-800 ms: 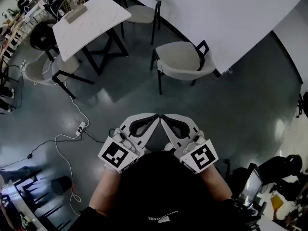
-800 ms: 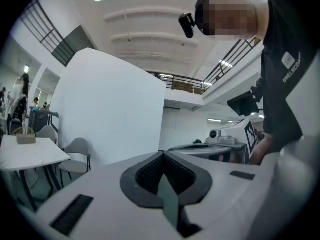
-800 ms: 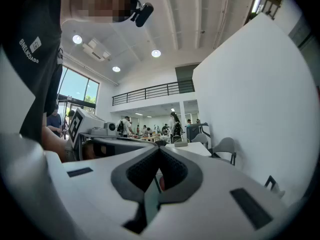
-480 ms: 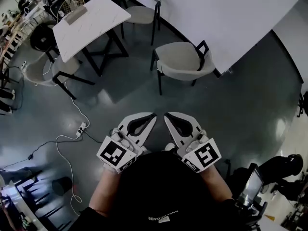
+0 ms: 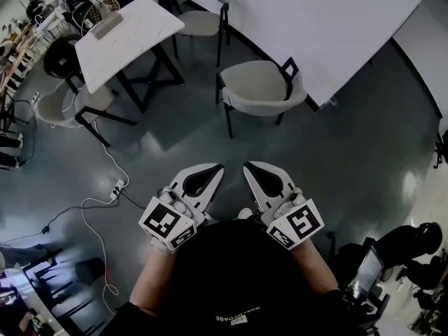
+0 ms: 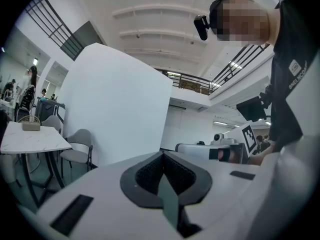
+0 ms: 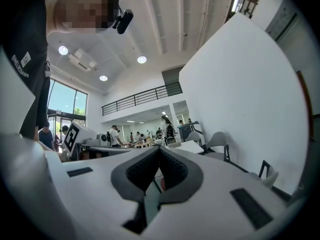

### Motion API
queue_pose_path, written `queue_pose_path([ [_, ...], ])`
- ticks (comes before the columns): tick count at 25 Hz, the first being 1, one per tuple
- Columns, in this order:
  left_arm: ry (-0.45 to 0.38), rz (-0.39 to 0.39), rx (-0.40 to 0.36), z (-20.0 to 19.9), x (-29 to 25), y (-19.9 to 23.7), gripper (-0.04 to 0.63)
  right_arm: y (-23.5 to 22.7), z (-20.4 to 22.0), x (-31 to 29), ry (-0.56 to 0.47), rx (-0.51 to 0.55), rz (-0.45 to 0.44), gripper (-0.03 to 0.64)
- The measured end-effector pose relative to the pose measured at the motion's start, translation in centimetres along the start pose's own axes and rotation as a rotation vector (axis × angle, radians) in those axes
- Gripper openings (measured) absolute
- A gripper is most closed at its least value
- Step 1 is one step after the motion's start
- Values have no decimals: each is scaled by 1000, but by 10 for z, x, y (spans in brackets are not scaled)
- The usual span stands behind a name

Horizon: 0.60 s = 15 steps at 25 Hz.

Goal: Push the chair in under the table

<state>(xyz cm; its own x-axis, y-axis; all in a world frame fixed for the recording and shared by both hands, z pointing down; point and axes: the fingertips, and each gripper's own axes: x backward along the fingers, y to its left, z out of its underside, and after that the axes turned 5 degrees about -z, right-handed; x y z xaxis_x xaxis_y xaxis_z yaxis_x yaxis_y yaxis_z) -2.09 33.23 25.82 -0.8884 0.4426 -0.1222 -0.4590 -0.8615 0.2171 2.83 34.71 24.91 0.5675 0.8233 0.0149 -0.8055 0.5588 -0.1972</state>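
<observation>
Both grippers low centre in the head view, side by side in front of the person's body, noses pointing up-frame

Left gripper (image 5: 214, 169): jaws closed, pads meeting, nothing between them per the left gripper view. Right gripper (image 5: 249, 167): same, jaws closed and empty. The two noses sit near each other with a gap between, not touching. Marker cubes on both face the camera

Chair (image 5: 262, 87): pale seat, black legs, upper centre of frame, on the grey floor (image 5: 350, 152). It's pulled out, well clear of the table (image 5: 129, 37), which sits upper left. Chair back faces lower right, close to the edge of the big white panel (image 5: 336, 26) that fills the upper right. Bare floor between chair and grippers, no contact

Table has a white marbled top on black legs, with a small box (image 5: 108, 24) near its far end. Two more pale chairs are at it: one at top (image 5: 201, 21), one on the left side (image 5: 59, 105)

Power strip (image 5: 117, 185) with white cable on the floor, left of the left gripper
</observation>
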Motion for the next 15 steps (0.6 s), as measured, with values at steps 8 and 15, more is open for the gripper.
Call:
queue_pose_path([
  [8, 26, -18, 23, 23, -30, -38, 3, -34, 6, 50, -15, -26, 26, 11],
  [15, 58, -9, 39, 44, -48, -64, 3, -49, 19, 73, 1, -51, 32, 11],
])
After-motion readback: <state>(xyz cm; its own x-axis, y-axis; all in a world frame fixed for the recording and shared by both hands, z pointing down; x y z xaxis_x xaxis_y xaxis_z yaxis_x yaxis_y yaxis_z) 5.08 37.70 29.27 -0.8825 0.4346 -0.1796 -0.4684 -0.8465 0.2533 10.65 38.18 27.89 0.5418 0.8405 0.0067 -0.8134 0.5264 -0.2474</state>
